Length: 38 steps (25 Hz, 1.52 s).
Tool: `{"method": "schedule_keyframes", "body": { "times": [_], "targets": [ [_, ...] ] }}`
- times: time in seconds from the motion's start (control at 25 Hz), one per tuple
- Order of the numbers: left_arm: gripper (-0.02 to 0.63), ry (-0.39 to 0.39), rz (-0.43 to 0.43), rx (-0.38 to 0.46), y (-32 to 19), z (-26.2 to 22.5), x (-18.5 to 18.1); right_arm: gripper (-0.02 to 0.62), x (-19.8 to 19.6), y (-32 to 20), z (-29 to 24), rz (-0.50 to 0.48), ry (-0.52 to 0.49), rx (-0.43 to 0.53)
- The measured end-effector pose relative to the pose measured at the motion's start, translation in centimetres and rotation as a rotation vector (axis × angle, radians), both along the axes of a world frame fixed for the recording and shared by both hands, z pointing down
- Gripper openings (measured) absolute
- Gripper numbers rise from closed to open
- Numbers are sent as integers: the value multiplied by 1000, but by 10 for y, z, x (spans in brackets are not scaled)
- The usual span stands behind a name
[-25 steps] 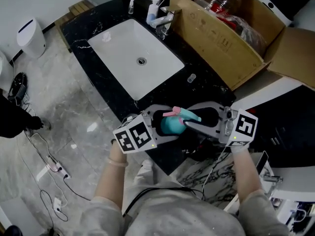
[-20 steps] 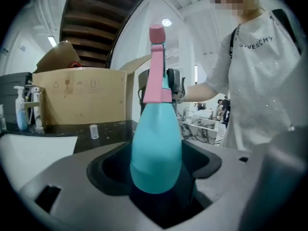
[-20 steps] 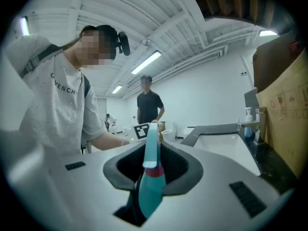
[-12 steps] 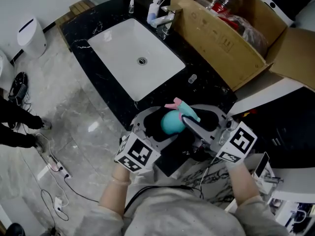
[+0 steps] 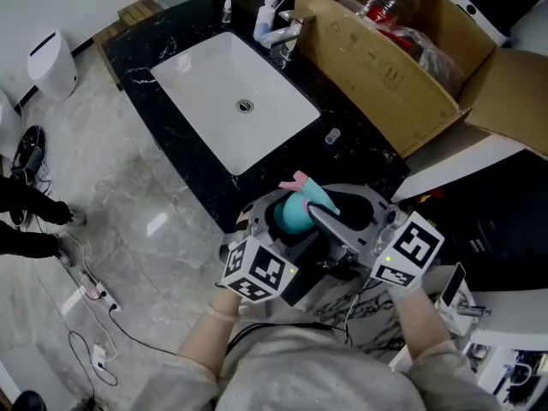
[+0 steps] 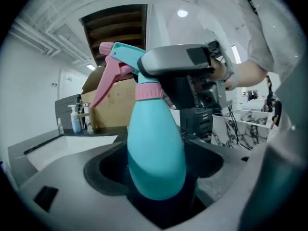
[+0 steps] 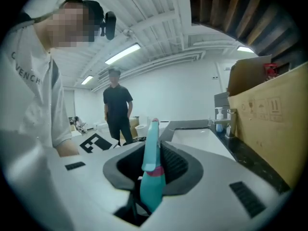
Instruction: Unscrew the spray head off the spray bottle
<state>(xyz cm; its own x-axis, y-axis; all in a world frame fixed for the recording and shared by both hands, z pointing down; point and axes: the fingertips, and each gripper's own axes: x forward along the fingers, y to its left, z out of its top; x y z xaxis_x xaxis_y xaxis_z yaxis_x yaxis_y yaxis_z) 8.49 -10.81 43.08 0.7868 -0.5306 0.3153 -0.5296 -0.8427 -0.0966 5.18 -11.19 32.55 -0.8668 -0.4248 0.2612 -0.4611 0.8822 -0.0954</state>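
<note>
A teal spray bottle with a pink collar and pink trigger is held in the air over the counter's near edge. My right gripper is shut on its teal spray head, which stands upright between the jaws in the right gripper view. My left gripper comes from below, its jaws around the bottle's round body. They are closing, with a thin dark gap still on each side of the body. The right gripper shows clamped across the head in the left gripper view.
A white sink is set in the black counter, with a faucet and soap dispenser behind it. An open cardboard box stands at the right. A person stands behind. Cables lie on the floor.
The left gripper has swung round the bottle from its left side to the near side, its marker cube moving right. The bottle and the right gripper have shifted slightly away from me.
</note>
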Motion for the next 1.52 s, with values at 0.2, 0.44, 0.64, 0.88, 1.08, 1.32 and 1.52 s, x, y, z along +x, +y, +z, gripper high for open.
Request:
{"method": "schedule_keyframes", "body": {
  "times": [0.2, 0.44, 0.64, 0.88, 1.08, 1.32, 1.52],
  "targets": [
    [362, -31, 149, -9, 8, 2, -1, 91, -1, 10, 2, -272, 5, -9],
    [359, -16, 257, -10, 14, 0, 2, 91, -1, 21, 0, -555, 36, 38],
    [360, -2, 252, -13, 13, -1, 0, 102, -4, 17, -1, -570, -23, -10],
    [360, -1, 238, -12, 13, 1, 2, 164, 40, 7, -9, -175, -246, 49],
    [360, 0, 214, -11, 12, 1, 2, 120, 54, 37, -20, -45, -312, 78],
    [360, 1, 194, -16, 11, 1, 3, 254, 24, 39, -9, -23, -322, -6],
    [360, 2, 175, -15, 9, 1, 1, 359, 9, 40, -11, -47, -289, 32]
  ]
}}
